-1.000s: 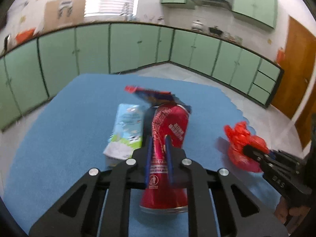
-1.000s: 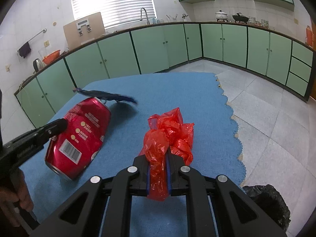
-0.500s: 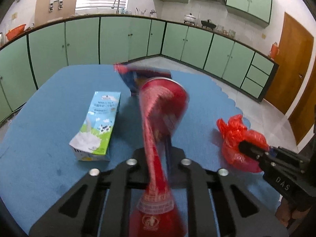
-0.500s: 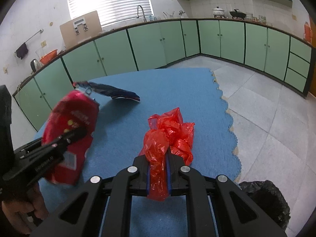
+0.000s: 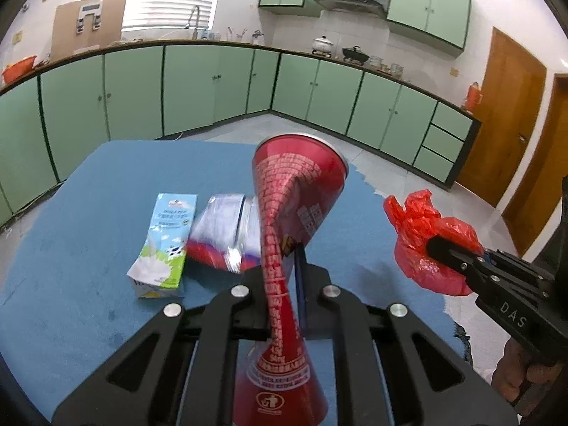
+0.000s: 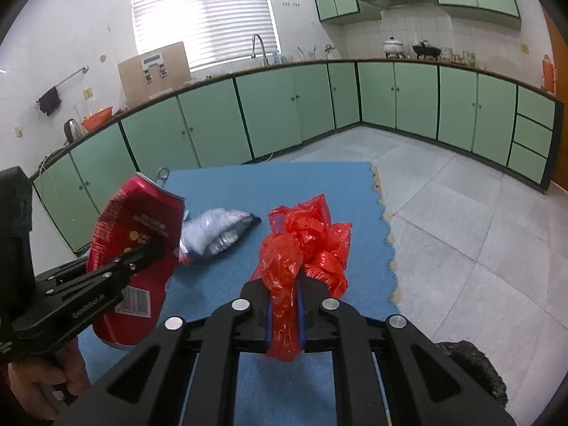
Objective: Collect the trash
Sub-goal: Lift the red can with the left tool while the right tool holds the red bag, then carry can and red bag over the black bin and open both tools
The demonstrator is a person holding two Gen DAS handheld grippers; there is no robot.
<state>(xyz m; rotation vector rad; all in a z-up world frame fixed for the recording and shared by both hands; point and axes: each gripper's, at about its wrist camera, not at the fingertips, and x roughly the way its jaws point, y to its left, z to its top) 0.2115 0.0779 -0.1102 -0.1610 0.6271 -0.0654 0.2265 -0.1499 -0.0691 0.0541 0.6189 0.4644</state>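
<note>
You had both hands loaded at this point. Your left hand-held gripper [image 5: 284, 262] was pinching the crushed red aluminium drink can [image 5: 294, 213] hard across its squashed middle, holding it up off the blue mat on the tabletop [image 5: 88, 213]. Your right hand-held gripper [image 6: 284, 284] was pressed together on the crumpled red plastic bag [image 6: 305, 245], which was also lifted, out near the mat's right edge.

So two pieces were picked up but neither looked binned yet. The only thing resembling a bin was a black bag [image 6: 472, 365] down on the floor off the right edge, barely in the right wrist view, and I'd guess that was where you were headed.

Still lying on the mat: the small white and green milk carton [image 5: 163, 248] on its side towards the left, and a shiny silver snack wrapper [image 5: 227, 238] just beside it, behind the can. Roughly halfway, I'd say.
</note>
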